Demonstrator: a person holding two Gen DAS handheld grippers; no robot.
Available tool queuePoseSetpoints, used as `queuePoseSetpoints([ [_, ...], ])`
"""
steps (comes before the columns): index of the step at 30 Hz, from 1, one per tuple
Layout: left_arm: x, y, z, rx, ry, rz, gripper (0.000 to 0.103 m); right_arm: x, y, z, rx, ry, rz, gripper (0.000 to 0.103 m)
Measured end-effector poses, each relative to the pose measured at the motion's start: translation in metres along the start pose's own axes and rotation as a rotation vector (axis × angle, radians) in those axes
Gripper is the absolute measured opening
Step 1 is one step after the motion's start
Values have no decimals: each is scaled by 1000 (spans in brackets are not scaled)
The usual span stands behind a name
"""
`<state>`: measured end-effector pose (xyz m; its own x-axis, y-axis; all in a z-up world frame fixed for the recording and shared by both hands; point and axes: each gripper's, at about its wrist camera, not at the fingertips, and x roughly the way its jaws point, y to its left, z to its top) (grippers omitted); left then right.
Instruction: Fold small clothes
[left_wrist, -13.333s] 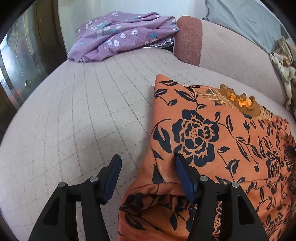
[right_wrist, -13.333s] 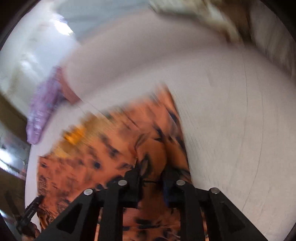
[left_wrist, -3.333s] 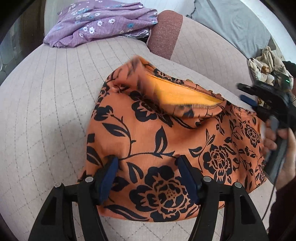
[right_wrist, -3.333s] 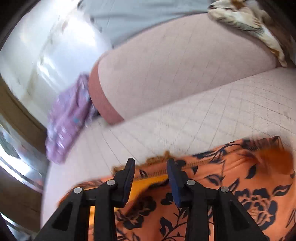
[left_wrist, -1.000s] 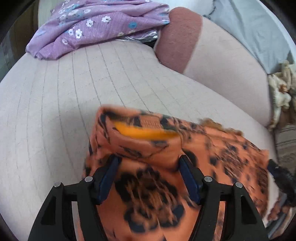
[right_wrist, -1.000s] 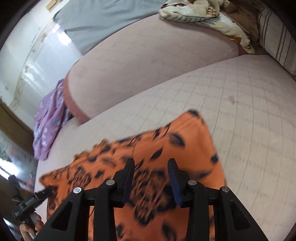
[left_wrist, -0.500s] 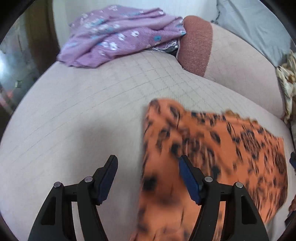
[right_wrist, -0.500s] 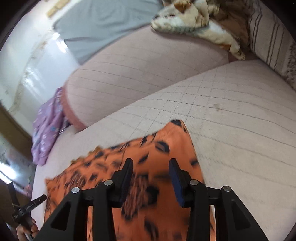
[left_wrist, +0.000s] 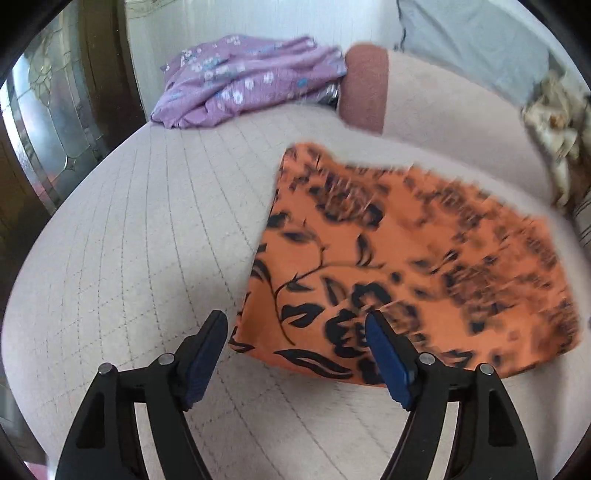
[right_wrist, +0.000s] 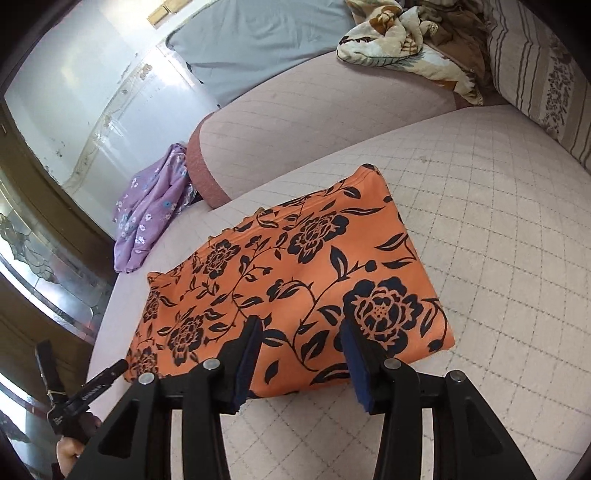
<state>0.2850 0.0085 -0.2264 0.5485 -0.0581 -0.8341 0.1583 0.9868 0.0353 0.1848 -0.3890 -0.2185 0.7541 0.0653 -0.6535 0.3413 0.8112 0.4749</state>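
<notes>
Orange black-flowered cloth garment (right_wrist: 295, 291) now released, lying folded flat on quilted pink sofa seat (right_wrist: 498, 229). Left gripper (left_wrist: 295, 354) opening, right gripper (right_wrist: 301, 356) unclenched (both empty). Fold apparently complete.

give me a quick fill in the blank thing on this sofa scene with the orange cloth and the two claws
1. The folded orange cloth with black flowers lies flat on the quilted pink ____.
2. The crumpled purple floral garment lies at the sofa's end, ____ the orange cloth.
3. The right claw has ____ gripped between its pads.
4. The left claw is opening, its right pad over the cloth's near ____.

Missing words: sofa; apart from; nothing; edge
</notes>
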Motion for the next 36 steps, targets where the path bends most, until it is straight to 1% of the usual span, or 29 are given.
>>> queuePoseSetpoints([
  [1, 20, -1, -2, 16, 80, 30, 78, 4, -3, 0, 7, 1, 1, 48],
  [2, 30, 1, -5, 0, 122, 24, 80, 10, -9, 0, 31, 11, 1, 48],
  [3, 30, 5, -5, -38, 105, 6, 82, 18, -16, 2, 56, 28, -6, 48],
  [4, 28, 7, -3, -51, 103, 2, 82, 27, -23, 2, 81, 50, -22, 48],
  [5, 28, 6, -2, -40, 108, 5, 82, 37, -31, 3, 107, 77, -57, 48],
  [7, 25, 4, -1, -25, 89, 24, 82, 56, -46, 1, 155, 146, -113, 48],
  [8, 20, 3, -1, -27, 67, 29, 82, 60, -51, 1, 188, 158, -105, 48],
  [10, 3, -4, 4, 5, -30, 18, 82, 53, -45, 7, 188, 134, -84, 49],
  [13, -12, -24, 7, 80, -132, 6, 82, 33, -29, 15, 134, 21, -38, 49],
  [14, -10, -28, 7, 92, -135, 0, 82, 30, -24, 16, 114, -8, -31, 49],
  [15, -1, -34, 7, 109, -107, 0, 83, 31, -22, 16, 108, -11, -29, 52],
  [16, 12, -37, 6, 122, -56, 7, 84, 37, -22, 15, 111, 10, -29, 55],
  [17, 26, -40, 4, 133, -1, 16, 84, 49, -25, 12, 123, 66, -39, 56],
  [18, 35, -42, 1, 137, 20, 23, 86, 63, -29, 7, 135, 145, -56, 57],
  [19, 32, -44, -1, 133, -15, 35, 88, 75, -32, 2, 148, 206, -70, 56],
  [20, 29, -46, 2, 138, -23, 44, 88, 74, -31, 1, 137, 177, -80, 56],
  [21, 26, -48, 3, 150, -18, 41, 88, 71, -26, 2, 118, 167, -88, 57],
  [22, 21, -49, 3, 154, -26, 21, 88, 67, -21, 3, 97, 162, -84, 57],
  [24, 11, -49, 1, 147, -61, 3, 88, 55, -13, 3, 82, 130, -47, 57],
  [27, -3, -51, 1, 150, -111, -13, 88, 39, -1, -1, 48, 105, -31, 57],
  [30, -17, -51, 1, 156, -175, -1, 88, 22, 11, -5, 5, 80, -7, 57],
  [34, -31, -51, -4, 148, -217, 12, 88, 13, 23, -5, -39, 63, 6, 58],
  [36, -32, -48, -2, 145, -229, 22, 88, 16, 26, -6, -58, 71, 7, 58],
])
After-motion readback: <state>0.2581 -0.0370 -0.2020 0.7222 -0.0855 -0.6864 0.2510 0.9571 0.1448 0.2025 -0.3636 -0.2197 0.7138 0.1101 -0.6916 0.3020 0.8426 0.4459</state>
